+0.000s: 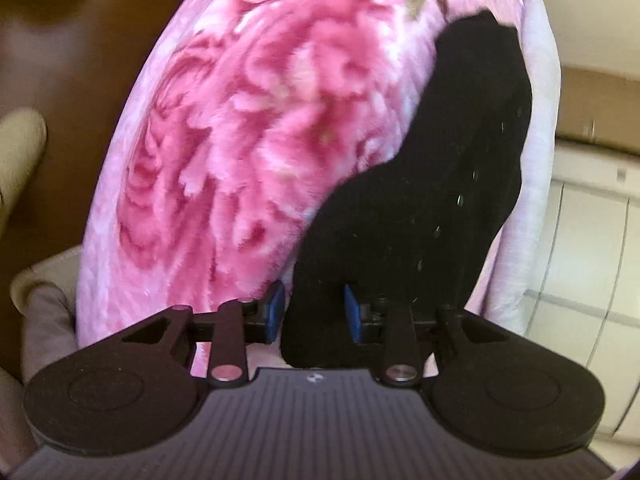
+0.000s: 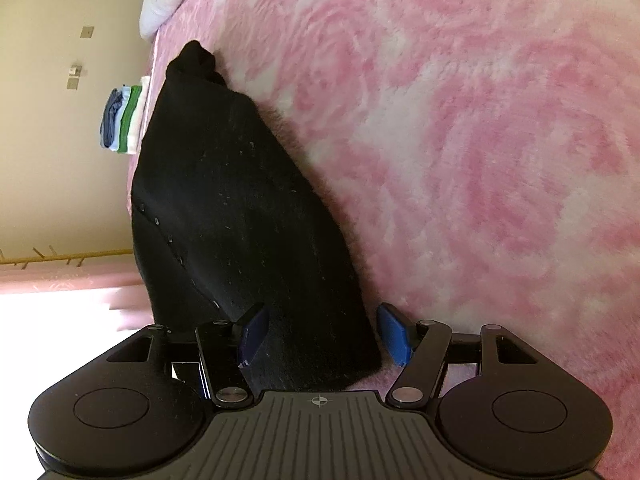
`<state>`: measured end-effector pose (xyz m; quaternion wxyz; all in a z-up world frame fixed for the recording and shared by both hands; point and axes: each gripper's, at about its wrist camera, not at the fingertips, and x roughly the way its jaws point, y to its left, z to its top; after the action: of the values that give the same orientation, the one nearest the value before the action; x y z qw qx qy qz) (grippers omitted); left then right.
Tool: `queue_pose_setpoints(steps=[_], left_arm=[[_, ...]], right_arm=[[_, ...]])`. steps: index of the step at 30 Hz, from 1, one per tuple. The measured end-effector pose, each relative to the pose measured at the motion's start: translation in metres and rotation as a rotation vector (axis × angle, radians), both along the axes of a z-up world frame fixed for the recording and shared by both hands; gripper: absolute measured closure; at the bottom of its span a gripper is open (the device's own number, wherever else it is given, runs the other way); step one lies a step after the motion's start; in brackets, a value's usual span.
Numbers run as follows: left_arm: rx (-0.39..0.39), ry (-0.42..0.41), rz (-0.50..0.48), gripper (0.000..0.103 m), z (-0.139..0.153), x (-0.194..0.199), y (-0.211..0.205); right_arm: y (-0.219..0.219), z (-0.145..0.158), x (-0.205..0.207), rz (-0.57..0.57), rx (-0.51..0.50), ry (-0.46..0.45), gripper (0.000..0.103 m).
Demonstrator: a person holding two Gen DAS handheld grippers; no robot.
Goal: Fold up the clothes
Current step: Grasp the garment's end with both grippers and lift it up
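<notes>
The black garment [image 1: 420, 208] lies on the pink blanket [image 1: 224, 140], long axis running straight away from both grippers. Left gripper [image 1: 314, 312] pinches its near edge; right gripper [image 2: 324, 334] stands spread around its other corner.

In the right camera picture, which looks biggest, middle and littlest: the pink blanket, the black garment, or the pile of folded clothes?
1. Pink blanket, which fills most of the picture.
2. Black garment.
3. Pile of folded clothes, which looks tiny.

The pile sits far from the camera and the garment is very close, so their real sizes can't be compared.
</notes>
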<state>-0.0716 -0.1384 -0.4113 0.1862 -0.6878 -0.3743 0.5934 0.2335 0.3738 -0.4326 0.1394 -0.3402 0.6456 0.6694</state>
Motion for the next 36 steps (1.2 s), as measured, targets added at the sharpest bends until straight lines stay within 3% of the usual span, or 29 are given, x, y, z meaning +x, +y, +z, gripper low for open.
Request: queue_pose_setpoints(steps=[5, 6, 8, 11, 14, 18, 23, 26, 31, 36], left_arm=[[-0.004, 0.033, -0.035, 0.072, 0.005, -0.005, 0.016], [-0.015, 0.047, -0.059, 0.073, 0.008, -0.007, 0.019], [-0.036, 0.073, -0.106, 0.089, 0.013, -0.011, 0.025], [-0.012, 0.1, -0.123, 0.093, 0.039, -0.02, 0.025], [0.043, 0.236, -0.16, 0.093, 0.1, -0.04, 0.031], [0.144, 0.474, -0.159, 0.095, 0.213, -0.084, 0.041], [0.29, 0.763, -0.162, 0.095, 0.361, -0.132, 0.055], [0.329, 0.911, -0.184, 0.095, 0.443, -0.15, 0.066], [0.458, 1.035, -0.17, 0.095, 0.55, -0.157, 0.072], [0.56, 1.142, -0.192, 0.095, 0.627, -0.144, 0.07]], right_arm=[[-0.004, 0.002, -0.016, 0.072, 0.053, -0.004, 0.039], [-0.005, 0.002, -0.02, 0.088, 0.068, -0.01, 0.054], [-0.008, 0.005, -0.028, 0.121, 0.099, -0.053, 0.09], [-0.012, 0.018, -0.028, 0.103, 0.059, -0.027, 0.091], [-0.019, 0.06, -0.026, 0.088, 0.054, 0.084, 0.091], [-0.025, 0.141, -0.027, 0.034, 0.103, 0.272, 0.092], [-0.024, 0.266, -0.044, -0.033, 0.257, 0.524, 0.092], [-0.022, 0.349, -0.06, -0.052, 0.379, 0.65, 0.092], [-0.028, 0.481, -0.074, -0.09, 0.561, 0.805, 0.092], [-0.058, 0.568, -0.054, -0.103, 0.73, 0.893, 0.092]])
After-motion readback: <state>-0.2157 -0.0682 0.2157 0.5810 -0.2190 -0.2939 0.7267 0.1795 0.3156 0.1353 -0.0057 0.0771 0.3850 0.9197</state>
